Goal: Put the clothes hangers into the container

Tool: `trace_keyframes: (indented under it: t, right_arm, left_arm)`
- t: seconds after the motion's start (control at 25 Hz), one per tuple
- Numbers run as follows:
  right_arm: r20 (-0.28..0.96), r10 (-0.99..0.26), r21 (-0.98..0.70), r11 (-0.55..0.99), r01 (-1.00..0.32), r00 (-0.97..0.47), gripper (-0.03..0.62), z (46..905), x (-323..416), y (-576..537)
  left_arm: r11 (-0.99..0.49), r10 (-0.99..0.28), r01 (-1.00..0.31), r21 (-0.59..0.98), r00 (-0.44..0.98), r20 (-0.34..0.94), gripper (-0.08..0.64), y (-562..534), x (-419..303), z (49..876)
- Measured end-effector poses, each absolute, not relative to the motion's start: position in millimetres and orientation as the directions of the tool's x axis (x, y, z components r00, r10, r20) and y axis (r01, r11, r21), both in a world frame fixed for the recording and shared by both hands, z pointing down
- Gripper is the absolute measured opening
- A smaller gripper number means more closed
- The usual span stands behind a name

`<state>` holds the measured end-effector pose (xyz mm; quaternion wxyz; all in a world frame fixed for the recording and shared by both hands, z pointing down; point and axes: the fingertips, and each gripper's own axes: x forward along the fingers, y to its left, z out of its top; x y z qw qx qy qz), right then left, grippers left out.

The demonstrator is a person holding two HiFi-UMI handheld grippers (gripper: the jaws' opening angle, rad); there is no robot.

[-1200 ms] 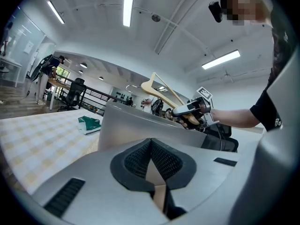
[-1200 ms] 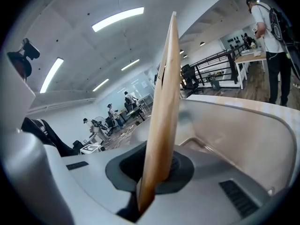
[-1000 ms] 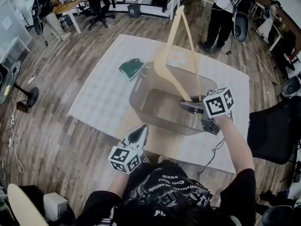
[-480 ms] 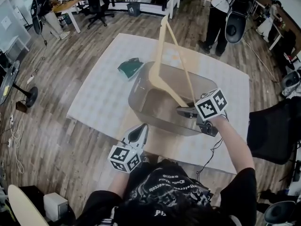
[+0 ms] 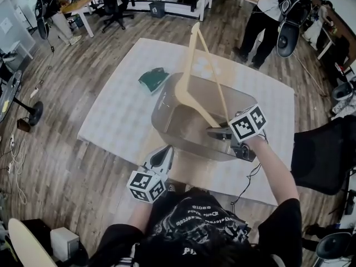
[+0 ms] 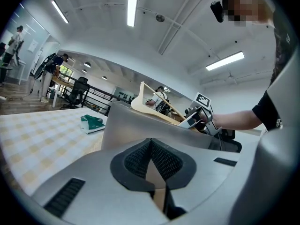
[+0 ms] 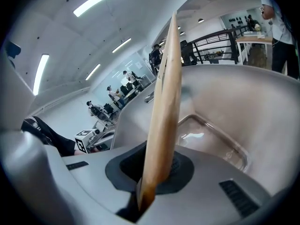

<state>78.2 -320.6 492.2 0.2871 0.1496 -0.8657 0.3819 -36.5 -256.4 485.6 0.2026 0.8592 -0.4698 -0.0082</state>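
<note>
Hanger [image 7: 161, 116] sunk lower over container [image 5: 164, 107], right tool [image 5: 216, 132] clamping it

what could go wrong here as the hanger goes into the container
1. The right claw pinches the hanger by one end only, and most of it sticks up above the container. It may swing in the grip or tip out over the rim once released.
2. The hanger's bend sits close to the container's left wall. It might catch there and shove the container, which the shut left claw is not holding.
</note>
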Motion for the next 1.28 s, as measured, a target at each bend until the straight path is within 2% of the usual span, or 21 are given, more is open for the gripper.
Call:
trace_keyframes:
  t: [0.12,0.4,1.28]
  right_arm:
    - [0.616,-0.029,-0.581,0.659,-0.478,-0.787,0.031,488.5,79.6,-321.7]
    - [0.711,-0.002,-0.489,0.717,-0.497,-0.703,0.031,496.7,85.8,-310.1]
    - [0.787,0.063,-0.479,0.689,-0.544,-0.614,0.030,539.4,83.0,-327.2]
  left_arm:
    - [-0.488,-0.807,-0.799,0.352,0.567,0.169,0.020,-258.1,-35.7,482.6]
    - [-0.478,-0.815,-0.804,0.353,0.556,0.162,0.020,-261.8,-45.9,483.7]
    - [-0.468,-0.820,-0.810,0.354,0.547,0.169,0.020,-268.0,-51.3,482.0]
